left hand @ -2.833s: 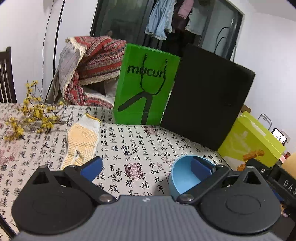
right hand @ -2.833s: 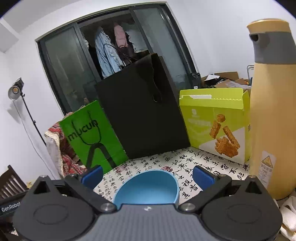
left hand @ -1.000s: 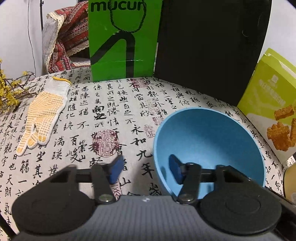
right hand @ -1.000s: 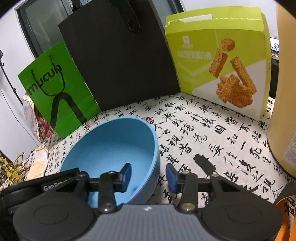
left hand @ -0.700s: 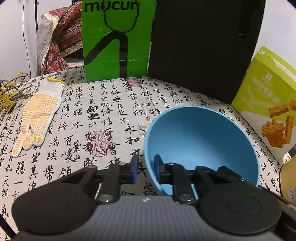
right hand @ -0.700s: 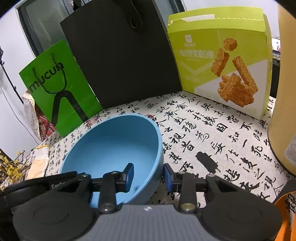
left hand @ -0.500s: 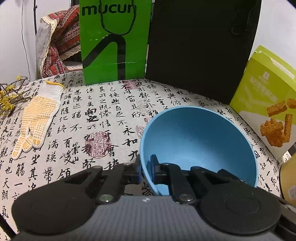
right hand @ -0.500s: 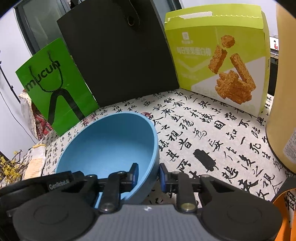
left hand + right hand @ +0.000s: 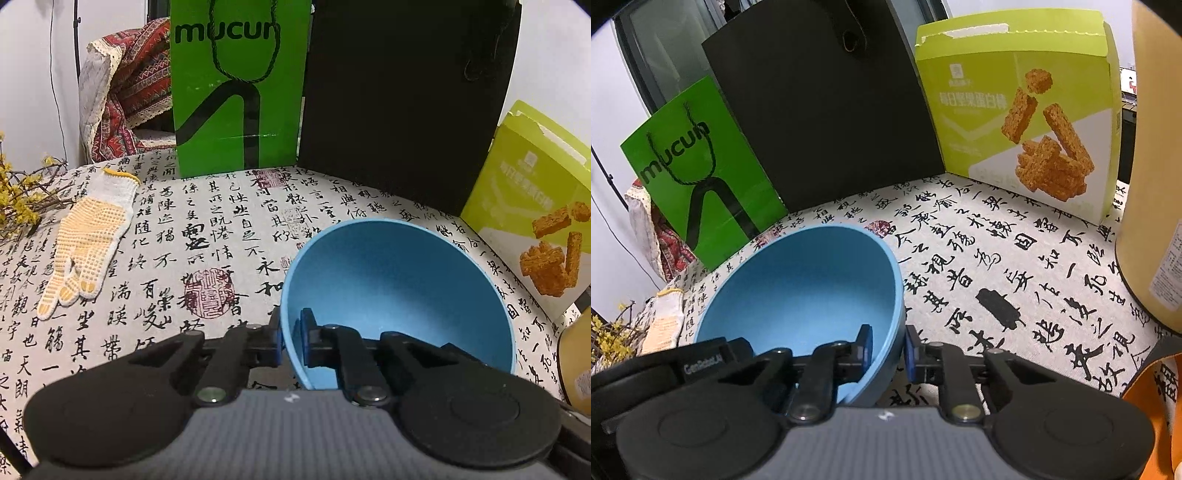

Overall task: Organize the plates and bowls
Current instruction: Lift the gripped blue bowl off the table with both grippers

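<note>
1 round matte blue bowl (image 9: 399, 280) on the calligraphy-print tablecloth (image 9: 207, 229), near a black paper bag (image 9: 402, 96). Left gripper (image 9: 290, 338) pinches its left rim; right gripper (image 9: 888, 349) is closing on the opposite rim, wall between the pads.

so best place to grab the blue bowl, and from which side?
The rim wall. The blue bowl is deep, thin-walled and open on top, so one finger goes inside and one outside, coming down at a slant from the near side. The left tool pinches the left near rim that way; the right tool is closing on the right near rim.
</note>
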Motion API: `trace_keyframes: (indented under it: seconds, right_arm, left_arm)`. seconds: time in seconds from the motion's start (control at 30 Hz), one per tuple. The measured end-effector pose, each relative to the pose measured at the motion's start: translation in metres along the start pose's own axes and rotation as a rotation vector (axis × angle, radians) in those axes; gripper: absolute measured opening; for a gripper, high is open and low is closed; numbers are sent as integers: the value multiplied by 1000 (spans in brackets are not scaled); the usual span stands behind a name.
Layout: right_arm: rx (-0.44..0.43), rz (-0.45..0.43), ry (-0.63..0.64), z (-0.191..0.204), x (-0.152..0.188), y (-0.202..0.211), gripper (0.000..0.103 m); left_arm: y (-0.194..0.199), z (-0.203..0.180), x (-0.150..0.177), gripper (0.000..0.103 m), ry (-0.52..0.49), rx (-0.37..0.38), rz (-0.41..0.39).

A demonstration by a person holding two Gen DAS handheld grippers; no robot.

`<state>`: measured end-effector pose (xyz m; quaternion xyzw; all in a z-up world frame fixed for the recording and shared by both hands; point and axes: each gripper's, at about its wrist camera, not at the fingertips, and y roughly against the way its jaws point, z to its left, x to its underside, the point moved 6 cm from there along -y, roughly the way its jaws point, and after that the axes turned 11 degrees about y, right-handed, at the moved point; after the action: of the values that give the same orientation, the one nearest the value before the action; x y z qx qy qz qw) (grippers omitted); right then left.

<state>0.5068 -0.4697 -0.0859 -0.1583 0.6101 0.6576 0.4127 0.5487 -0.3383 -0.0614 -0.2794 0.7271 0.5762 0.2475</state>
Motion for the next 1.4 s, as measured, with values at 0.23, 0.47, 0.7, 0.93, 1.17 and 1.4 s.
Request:
trace_keyframes:
  seconds: [0.23,0.47,0.7,0.93,1.17,1.4]
  right_arm:
    - [-20,-13,10,7,0,6,17]
    - [-54,-15,-7,12,1,12,17]
    - [-66,-34,11,22,1,22,16]
    - [-107,-23,34,35,4,22,16]
    - [-118,-36,62,52,8,35,16]
    - [-120,-48,68,61,8,52,16]
  left_arm:
    - [10,6,-3,10,-4,-1,-19]
    - [20,12,-5,10,-8,-4,-28]
    - [33,23,-5,10,-7,-11,-28]
    - [43,37,-6,10,22,-28,-37]
    - [58,52,-9,10,26,-27,-47]
    - [75,59,-8,10,21,-19,-55]
